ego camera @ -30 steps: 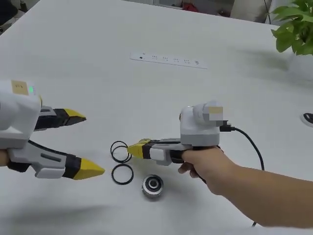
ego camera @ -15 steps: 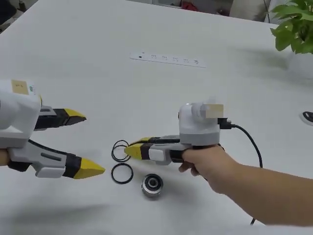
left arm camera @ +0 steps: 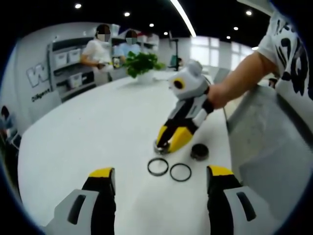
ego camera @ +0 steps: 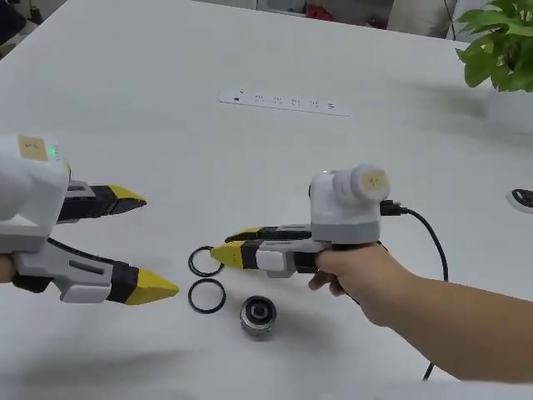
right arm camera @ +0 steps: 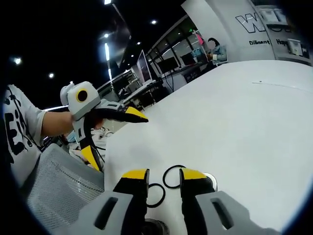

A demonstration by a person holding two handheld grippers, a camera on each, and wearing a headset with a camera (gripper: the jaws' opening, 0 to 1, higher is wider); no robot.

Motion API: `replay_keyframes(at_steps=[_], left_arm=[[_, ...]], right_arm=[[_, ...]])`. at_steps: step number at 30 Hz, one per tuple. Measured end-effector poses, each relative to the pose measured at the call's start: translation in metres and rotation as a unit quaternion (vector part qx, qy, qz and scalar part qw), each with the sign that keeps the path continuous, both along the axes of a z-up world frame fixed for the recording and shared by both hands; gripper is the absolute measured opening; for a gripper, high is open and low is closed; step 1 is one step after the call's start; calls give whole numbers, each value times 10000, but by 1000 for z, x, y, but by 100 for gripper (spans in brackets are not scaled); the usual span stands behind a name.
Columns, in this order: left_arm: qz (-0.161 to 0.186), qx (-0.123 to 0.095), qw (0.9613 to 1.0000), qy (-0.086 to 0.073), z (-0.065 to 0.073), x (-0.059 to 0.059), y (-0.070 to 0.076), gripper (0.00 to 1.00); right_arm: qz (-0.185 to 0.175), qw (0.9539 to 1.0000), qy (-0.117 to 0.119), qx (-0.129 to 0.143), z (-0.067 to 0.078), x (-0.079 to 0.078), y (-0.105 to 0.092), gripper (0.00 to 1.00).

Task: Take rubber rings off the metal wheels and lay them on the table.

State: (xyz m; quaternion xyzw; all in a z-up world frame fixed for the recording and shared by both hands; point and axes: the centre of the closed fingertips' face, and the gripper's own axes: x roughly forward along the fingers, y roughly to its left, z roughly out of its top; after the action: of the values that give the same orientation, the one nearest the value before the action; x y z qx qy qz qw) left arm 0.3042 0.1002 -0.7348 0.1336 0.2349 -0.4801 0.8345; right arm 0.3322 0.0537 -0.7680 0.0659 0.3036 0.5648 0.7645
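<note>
Closest to me sits the metal wheel [ego camera: 256,315] on the white surface [ego camera: 166,133]. I cannot tell if it has a rubber ring on it. Just past the wheel, to its left, the first ring [ego camera: 191,297] lies flat. The second ring [ego camera: 191,262] lies just beyond that one, a bit farther from the wheel. Both are black, off any wheel and down on the surface.

My right gripper [ego camera: 221,245], held in a hand [ego camera: 358,275], points at the second ring, with its yellow tips low and just beside it. Its jaws are only a little apart, and I see nothing pinched between them. My left gripper [ego camera: 161,245] hangs well to the left of the wheel, jaws spread wide, holding nothing.

Far behind the wheel lies a white power strip [ego camera: 279,102]. A green plant [ego camera: 500,50] stands far off to the wheel's right.

What could go wrong? The wheel is round and loose, so a bump from a tip may send it rolling away. The rings are thin and flat, so a low tip could push one along or flick it. The black cable [ego camera: 425,242] behind the right gripper could also drag across the surface.
</note>
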Motion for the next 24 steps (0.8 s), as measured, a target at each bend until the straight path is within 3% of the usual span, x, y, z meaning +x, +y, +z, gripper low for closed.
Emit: replay_keyframes(at_steps=[24], left_arm=[[-64,-49,9999,-97,13,1,-4,78]], right_arm=[[22,9981,-608,129,42,4,-20,38]])
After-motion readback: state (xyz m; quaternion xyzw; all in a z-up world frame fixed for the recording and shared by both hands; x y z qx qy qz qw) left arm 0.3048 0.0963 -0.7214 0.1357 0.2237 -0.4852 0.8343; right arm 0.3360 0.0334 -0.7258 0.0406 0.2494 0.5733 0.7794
